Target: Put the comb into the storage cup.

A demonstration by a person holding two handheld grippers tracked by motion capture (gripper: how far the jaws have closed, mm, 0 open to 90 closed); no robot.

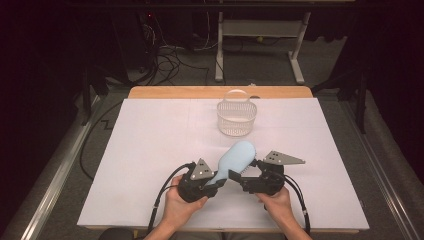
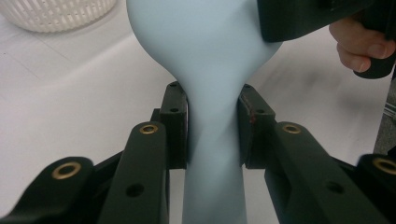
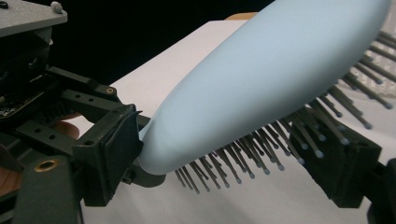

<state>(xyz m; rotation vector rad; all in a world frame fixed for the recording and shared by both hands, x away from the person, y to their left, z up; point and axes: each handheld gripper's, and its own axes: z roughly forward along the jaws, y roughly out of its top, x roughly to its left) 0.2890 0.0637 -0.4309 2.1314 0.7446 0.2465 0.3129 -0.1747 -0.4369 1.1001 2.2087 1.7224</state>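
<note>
A light blue hairbrush (image 1: 236, 157) is held a little above the white table cover, its head pointing toward the far side. My left gripper (image 1: 216, 180) is shut on its narrow handle (image 2: 213, 126), one pad on each side. My right gripper (image 1: 245, 175) has its jaws across the brush head (image 3: 261, 84). One pad presses the head's smooth edge near the neck and the other meets the bristle tips (image 3: 327, 135). In the right gripper view the left gripper (image 3: 70, 107) is at the left.
A white mesh basket (image 1: 236, 117) with a clear handle stands beyond the brush, toward the table's far edge. The white cover (image 1: 150, 150) spreads wide on both sides. Desk legs and cables lie on the floor behind the table.
</note>
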